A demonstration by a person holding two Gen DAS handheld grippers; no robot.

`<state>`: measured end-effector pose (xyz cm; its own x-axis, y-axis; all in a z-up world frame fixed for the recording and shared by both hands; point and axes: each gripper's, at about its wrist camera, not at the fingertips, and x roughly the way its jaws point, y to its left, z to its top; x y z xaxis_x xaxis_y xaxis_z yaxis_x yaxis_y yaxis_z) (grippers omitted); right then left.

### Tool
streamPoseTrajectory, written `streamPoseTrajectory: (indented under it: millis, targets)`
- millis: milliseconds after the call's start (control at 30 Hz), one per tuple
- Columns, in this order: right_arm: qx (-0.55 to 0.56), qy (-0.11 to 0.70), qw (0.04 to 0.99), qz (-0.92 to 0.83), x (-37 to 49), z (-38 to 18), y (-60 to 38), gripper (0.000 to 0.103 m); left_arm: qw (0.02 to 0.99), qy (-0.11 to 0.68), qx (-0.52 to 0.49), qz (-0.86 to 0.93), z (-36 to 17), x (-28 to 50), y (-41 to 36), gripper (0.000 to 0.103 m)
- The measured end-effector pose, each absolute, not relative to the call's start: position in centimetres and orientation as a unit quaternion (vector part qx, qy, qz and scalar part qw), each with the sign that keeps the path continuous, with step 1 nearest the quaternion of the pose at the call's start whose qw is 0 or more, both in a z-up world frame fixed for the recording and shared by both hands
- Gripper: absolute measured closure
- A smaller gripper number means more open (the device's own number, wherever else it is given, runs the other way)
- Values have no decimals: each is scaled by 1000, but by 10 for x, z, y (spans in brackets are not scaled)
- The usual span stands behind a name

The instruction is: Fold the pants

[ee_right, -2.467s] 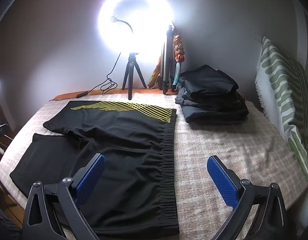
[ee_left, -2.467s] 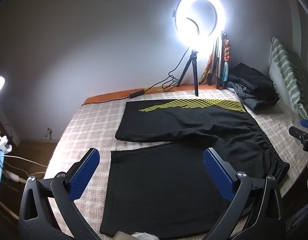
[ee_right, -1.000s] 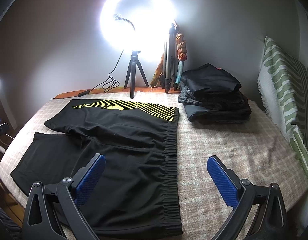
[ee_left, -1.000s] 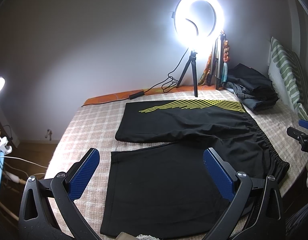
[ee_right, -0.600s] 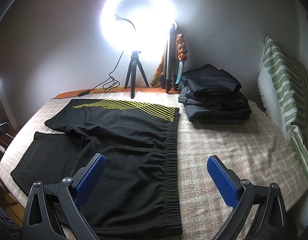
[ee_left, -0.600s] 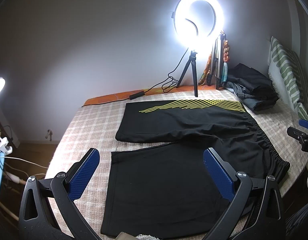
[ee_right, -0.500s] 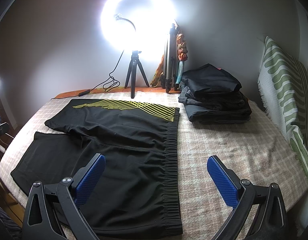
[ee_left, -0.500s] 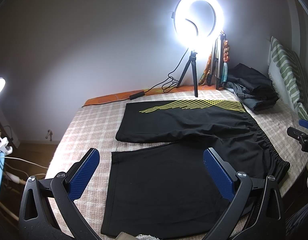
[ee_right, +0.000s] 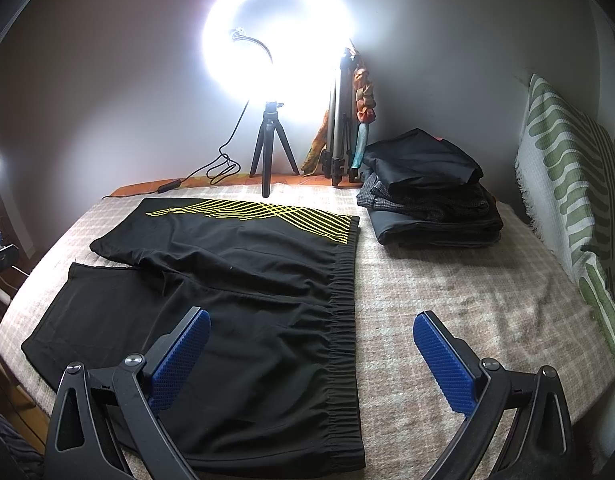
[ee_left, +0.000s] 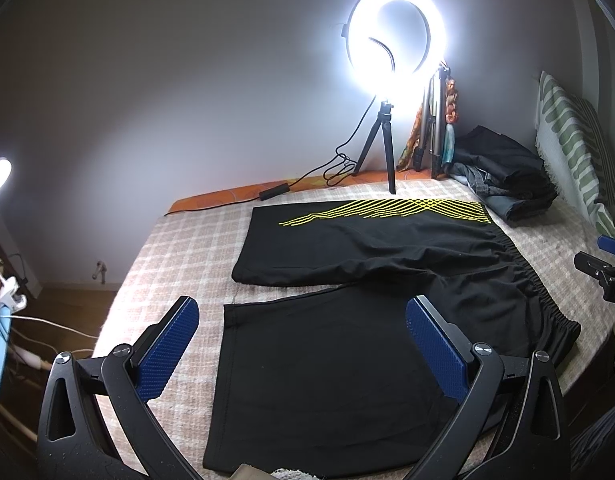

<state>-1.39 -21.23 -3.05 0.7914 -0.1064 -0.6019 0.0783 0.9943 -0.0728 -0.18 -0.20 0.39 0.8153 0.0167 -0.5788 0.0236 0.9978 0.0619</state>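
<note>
Grey wall behind, dim room lit by a ring light point(ee_right: 276, 36) on a small tripod at the far edge of the bed point(ee_right: 467, 304). Bed covered in a pale checked blanket. Green-patterned pillow point(ee_right: 563, 184) propped at the right. Stack of folded dark clothes point(ee_right: 431, 192) at far right of the bed, well apart from the work.

Pants point(ee_right: 235, 280): black shorts with yellow line print on the far leg, spread flat across the bed, waistband point(ee_right: 343, 320) to the right, both leg openings to the left. Legs lie side by side, slightly splayed; a few soft wrinkles near the crotch. No fold made yet, by the look of it.

Left gripper point(ee_left: 303, 340) hangs above the near leg, jaws spread wide, nothing between them. Right gripper point(ee_right: 311, 356) hangs above the near end of the waistband, jaws likewise released and empty.

Judgement: task at its very start. Laying-out is done; all folding remains. Likely first step is bringing one leg over the other, then folding across the length. Neither gripper touches cloth.
</note>
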Motion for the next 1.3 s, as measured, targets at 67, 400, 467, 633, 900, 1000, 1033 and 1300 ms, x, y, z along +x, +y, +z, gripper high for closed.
streamPoseTrajectory:
  millis: [67, 400, 467, 633, 900, 1000, 1033, 1300]
  targets:
    - [-22, 319, 946, -49, -14, -30, -212, 0, 952, 304, 33, -2, 4, -2, -2, 0]
    - [-23, 319, 946, -49, -14, -31, -212, 0, 952, 304, 34, -2, 3, -2, -1, 0]
    - [-23, 319, 946, -49, -14, -31, -212, 0, 952, 304, 36, -1, 3, -2, -1, 0]
    - [-23, 319, 946, -49, -14, -31, -212, 0, 952, 303, 39, 2, 2, -2, -2, 0]
    - [-16, 315, 948, -46, -11, -28, -214, 0, 951, 310, 18, -3, 1, 6, 12, 0]
    - [-4, 311, 949, -44, -3, -22, -220, 0, 950, 313, -4, -16, -1, 12, 19, 0]
    - [-1, 309, 950, -45, 0, -21, -223, 0, 949, 313, -17, -24, -1, 15, 24, 0]
    - [20, 307, 951, -26, 23, -14, -242, 0, 933, 346, -75, -63, -3, 51, 43, 2]
